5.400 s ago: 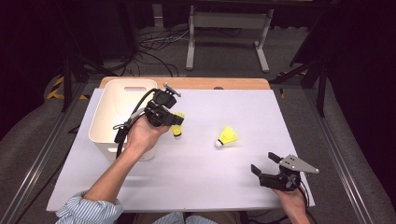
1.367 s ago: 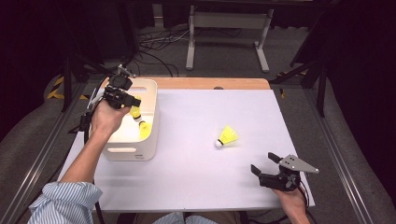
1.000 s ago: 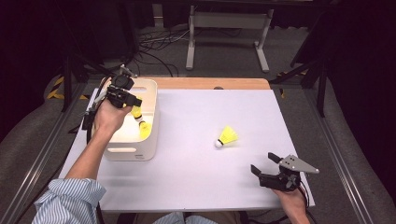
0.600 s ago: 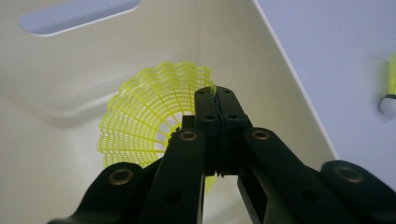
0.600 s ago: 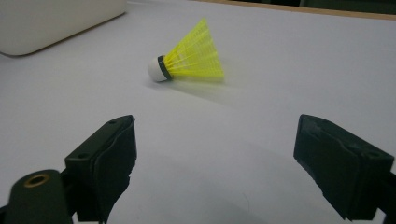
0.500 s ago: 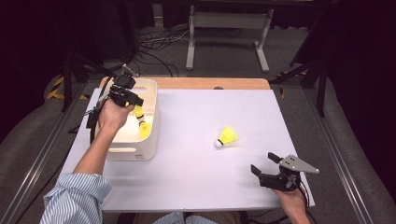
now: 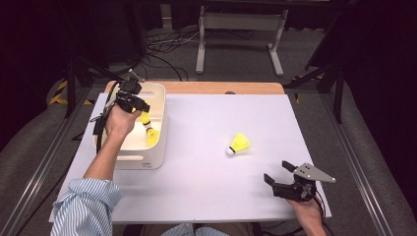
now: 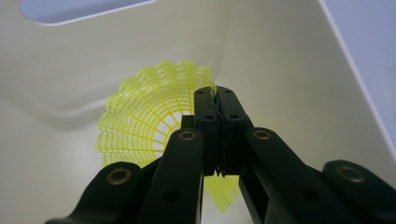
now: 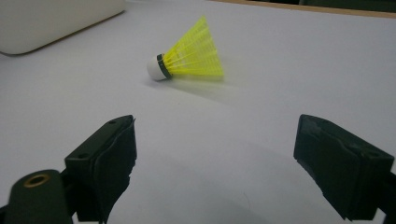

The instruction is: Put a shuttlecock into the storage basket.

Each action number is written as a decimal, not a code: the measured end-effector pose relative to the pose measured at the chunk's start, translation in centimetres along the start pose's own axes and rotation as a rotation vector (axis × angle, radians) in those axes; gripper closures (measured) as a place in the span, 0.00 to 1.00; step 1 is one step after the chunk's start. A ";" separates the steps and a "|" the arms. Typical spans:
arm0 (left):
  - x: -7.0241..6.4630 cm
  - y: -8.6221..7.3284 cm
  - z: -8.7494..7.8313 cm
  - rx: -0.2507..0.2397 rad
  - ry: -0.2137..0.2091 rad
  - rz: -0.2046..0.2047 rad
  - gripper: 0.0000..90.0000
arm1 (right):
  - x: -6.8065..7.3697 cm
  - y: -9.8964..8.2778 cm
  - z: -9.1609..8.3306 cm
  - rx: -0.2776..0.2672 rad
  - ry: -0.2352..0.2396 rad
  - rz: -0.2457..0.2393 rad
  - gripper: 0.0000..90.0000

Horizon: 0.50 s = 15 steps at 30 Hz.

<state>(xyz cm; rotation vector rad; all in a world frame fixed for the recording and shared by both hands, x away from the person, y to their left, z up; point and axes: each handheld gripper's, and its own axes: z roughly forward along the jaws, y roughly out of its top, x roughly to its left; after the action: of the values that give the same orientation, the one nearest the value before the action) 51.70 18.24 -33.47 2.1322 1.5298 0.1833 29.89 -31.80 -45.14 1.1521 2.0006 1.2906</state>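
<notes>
Over the bin (image 7: 156, 142) at the table's left edge | left gripper (image 8: 216, 100) clamped on a shuttlecock (image 8: 140, 116) skirt — lower it near the floor, then release | right gripper (image 9: 215, 154) apart, idle | second shuttlecock (image 7: 239, 144) mid-table — next.

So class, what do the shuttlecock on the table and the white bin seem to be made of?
Shuttlecock: the yellow skirt looks like moulded plastic mesh, slightly translucent with ribs; the white head looks like foam or cork, hard to tell. Bin: probably smooth matte plastic, given its rounded corners and a cut-out handle.
</notes>
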 end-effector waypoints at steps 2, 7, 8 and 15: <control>0.0 0.1 0.3 0.007 0.003 0.001 0.99 | 0.0 0.0 0.0 0.000 -0.001 -0.003 0.15; -0.2 0.3 0.9 0.013 0.015 0.015 0.94 | -0.1 0.0 -0.1 -0.002 0.002 0.001 0.15; -0.4 0.3 1.0 0.012 0.034 0.021 0.86 | -0.1 0.0 -0.1 -0.002 0.002 0.002 0.15; -0.7 0.3 0.4 -0.004 0.034 0.009 0.56 | 0.0 0.0 0.0 -0.002 0.009 -0.002 0.15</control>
<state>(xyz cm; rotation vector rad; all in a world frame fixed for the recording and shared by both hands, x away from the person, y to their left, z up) 51.88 17.36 -33.52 2.1437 1.5377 0.2268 29.87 -31.81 -45.13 1.1452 2.0057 1.2992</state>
